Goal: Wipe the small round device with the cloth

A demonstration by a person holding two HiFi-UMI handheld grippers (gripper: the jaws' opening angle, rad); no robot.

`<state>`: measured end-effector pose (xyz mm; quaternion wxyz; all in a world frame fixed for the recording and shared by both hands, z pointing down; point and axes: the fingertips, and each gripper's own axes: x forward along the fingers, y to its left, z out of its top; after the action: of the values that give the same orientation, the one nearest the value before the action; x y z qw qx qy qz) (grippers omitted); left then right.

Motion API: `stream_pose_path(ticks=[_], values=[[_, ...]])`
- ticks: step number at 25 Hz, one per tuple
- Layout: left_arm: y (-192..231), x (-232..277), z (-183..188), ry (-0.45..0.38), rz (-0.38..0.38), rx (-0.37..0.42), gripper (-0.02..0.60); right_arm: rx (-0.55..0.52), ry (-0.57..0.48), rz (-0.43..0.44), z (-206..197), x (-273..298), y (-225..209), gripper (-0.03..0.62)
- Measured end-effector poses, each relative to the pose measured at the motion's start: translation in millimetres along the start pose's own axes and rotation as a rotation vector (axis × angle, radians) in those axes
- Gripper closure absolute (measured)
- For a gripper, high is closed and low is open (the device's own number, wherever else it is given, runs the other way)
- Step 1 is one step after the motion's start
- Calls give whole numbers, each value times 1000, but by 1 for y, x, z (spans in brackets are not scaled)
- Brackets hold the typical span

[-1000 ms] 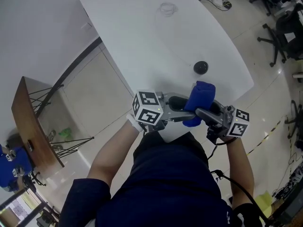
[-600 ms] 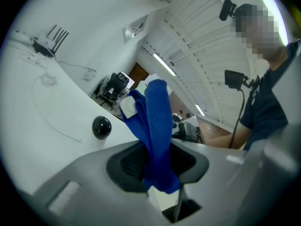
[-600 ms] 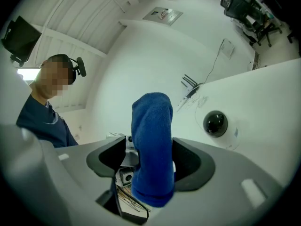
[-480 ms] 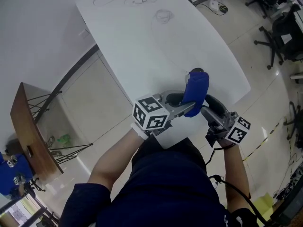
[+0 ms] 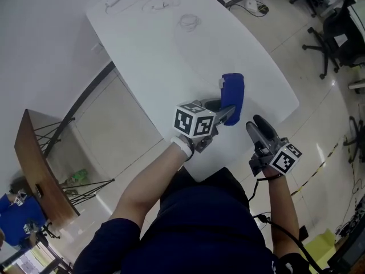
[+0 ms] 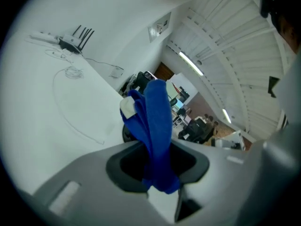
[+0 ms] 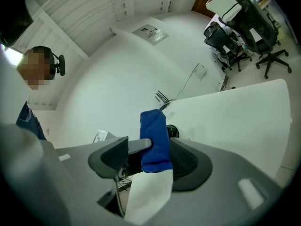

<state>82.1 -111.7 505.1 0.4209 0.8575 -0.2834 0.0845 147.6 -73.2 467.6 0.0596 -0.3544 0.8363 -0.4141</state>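
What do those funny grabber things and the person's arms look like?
The left gripper and right gripper have grey jaws, and each carries a white cube with black square markers. A black cable trails from the right one. The person wears dark blue short sleeves.

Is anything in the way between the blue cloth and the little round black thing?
Nothing visible is in the way. The left tool, its jaws having just been closing on the blue cloth, holds it close to the small round device on the white table. In the head view the cloth hides the device.
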Motion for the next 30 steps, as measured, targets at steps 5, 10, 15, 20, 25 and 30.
stream_pose_path(ticks=[5,10,15,20,25,30], values=[[6,-11,3,-50,-58,-93,454,19,13,-2,-2,-1,-4,324],[31,-26,1,-83,-56,-165,454,43,32,7,-2,11,-13,327],[69,-25,-14,-58,-13,-256,454,65,58,4,-4,24,-28,328],[97,-16,-43,65,88,-368,454,93,35,-13,0,24,-37,336],[103,-6,-44,142,143,-363,451,93,16,-23,6,18,-43,342],[82,-20,-29,90,123,-238,451,78,14,-11,1,11,-34,342]])
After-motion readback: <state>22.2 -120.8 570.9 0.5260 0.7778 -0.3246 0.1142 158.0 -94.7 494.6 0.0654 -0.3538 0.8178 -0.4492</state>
